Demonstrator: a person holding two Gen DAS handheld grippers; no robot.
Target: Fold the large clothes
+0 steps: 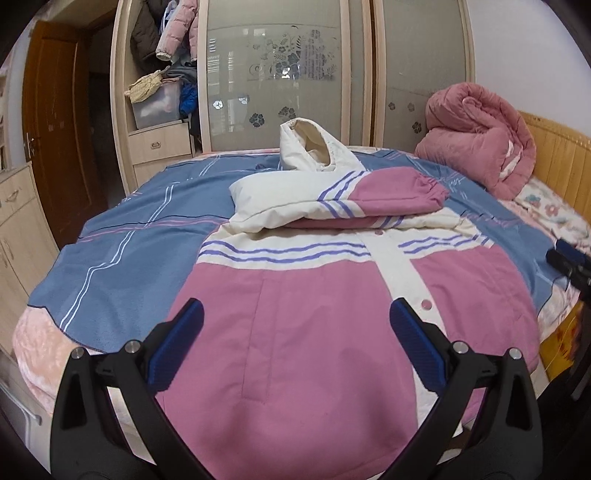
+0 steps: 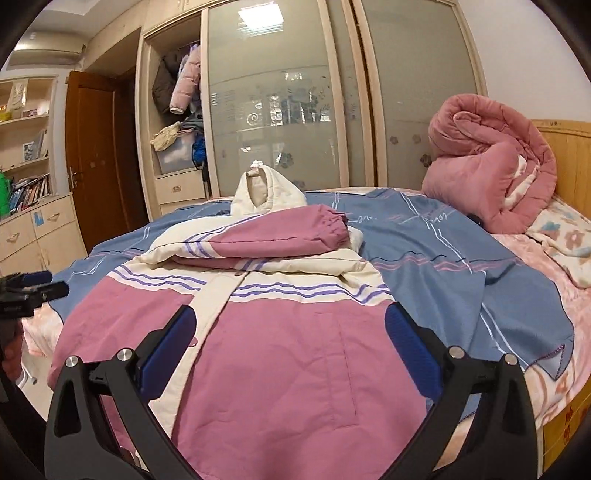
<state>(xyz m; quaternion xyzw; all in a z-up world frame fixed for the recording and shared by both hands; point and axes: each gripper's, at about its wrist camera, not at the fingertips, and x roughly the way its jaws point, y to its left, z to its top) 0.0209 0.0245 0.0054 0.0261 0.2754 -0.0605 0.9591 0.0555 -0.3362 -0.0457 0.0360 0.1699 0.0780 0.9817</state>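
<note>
One padded jacket point(image 1: 295, 325), pink below and cream above, spread front-up across the near half of the bed point(image 1: 40, 332), lying on a blue blanket point(image 1: 122, 266). Three thin purple stripes on each chest panel, six in all across the front. One cream snap placket point(image 1: 402, 266) running down the middle, closed, two snaps countable in the left wrist view. Two sleeves point(image 1: 369, 199) folded over the chest, stacked one on the other, pink cuff of the upper one gathered and pointing toward the headboard point(image 1: 554, 155) side. One cream hood point(image 1: 314, 147) standing upright past the collar. One vertical pocket seam visible on each pink panel.

Left gripper point(image 1: 295, 325) above the hem, blue pads point(image 1: 184, 343) spread wide, nothing between them, not touching the cloth as far as can be told. Right gripper point(image 2: 288, 332) likewise above the lower front, its two blue pads point(image 2: 410, 343) at full spread, empty.

Farther out: one rolled pink quilt point(image 1: 476, 140) at the head of the bed, well apart from the jacket. One wardrobe point(image 1: 277, 66) behind, two frosted sliding doors, one open bay with hanging coats point(image 1: 173, 29) and one clear storage box point(image 1: 155, 103). One brown door point(image 1: 55, 110) at left.
</note>
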